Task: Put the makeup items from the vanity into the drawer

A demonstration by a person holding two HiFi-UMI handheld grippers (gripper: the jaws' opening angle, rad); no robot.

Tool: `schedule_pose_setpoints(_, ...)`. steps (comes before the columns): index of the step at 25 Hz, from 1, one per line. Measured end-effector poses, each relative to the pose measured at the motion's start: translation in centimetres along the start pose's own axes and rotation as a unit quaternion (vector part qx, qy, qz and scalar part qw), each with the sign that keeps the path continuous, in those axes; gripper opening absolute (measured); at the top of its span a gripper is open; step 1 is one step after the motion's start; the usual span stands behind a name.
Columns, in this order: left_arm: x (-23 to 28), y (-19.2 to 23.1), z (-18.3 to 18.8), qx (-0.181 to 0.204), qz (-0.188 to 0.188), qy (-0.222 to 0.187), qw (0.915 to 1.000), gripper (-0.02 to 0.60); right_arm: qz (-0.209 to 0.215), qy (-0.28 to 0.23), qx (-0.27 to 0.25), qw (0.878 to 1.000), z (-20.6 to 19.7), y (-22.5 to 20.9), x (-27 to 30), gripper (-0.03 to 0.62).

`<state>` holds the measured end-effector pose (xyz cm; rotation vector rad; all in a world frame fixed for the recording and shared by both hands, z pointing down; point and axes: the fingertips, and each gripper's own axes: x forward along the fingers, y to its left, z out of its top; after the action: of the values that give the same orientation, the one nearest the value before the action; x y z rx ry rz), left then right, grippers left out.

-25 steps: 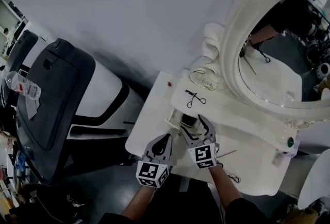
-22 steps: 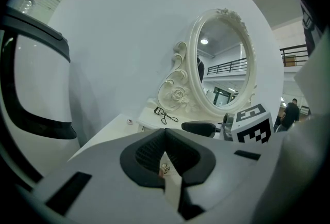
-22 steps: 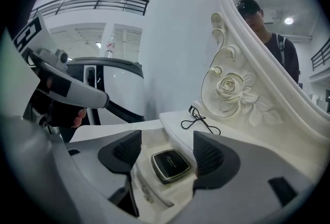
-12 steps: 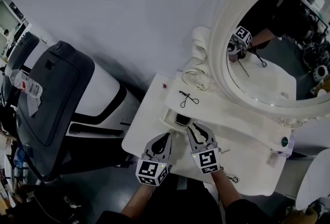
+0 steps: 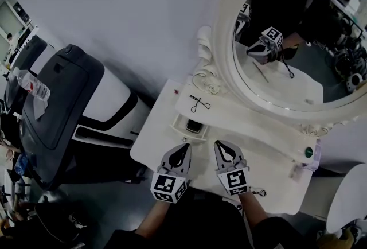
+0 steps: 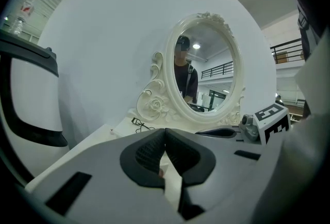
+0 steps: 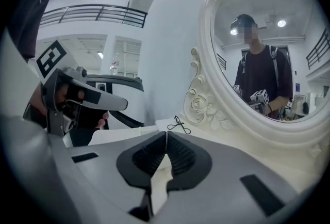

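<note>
drawer open with one dark item in it, more makeup left out on the vanity

both pairs of tongs are empty: my left tongs (image 5: pixel 182 149) sit pressed together, and my right tongs (image 5: pixel 222 147) have just been closing to pad on pad with nothing between them. the small drawer (image 5: pixel 184 127) in the smooth white tabletop (image 5: pixel 155 144) stands open with a flat dark item (image 5: pixel 194 125) inside, so i judge the job part done. a thin black wire eyelash curler (image 5: pixel 199 104) lies on the raised shelf just behind the drawer. a small green-capped piece (image 5: pixel 308 152) sits far right, below the mirror's carved cream frame (image 5: pixel 221 53). the tong pads are ribbed dark rubber.
</note>
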<state>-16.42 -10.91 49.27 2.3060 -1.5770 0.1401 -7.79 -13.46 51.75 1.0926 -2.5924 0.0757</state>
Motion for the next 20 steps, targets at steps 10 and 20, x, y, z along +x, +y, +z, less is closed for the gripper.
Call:
schedule_pose_setpoints(10,0.2,-5.3,-0.9,0.007,-0.008,0.000,0.9999,0.014,0.009,-0.003,0.000,1.000,-1.4,-2.6,-5.0,0.023)
schedule_pose_setpoints(20,1.0,-9.0,-4.2,0.037,-0.041,0.046,0.9974,0.014,0.006,-0.003,0.023,1.000,-3.1,-4.4,-7.7,0.021)
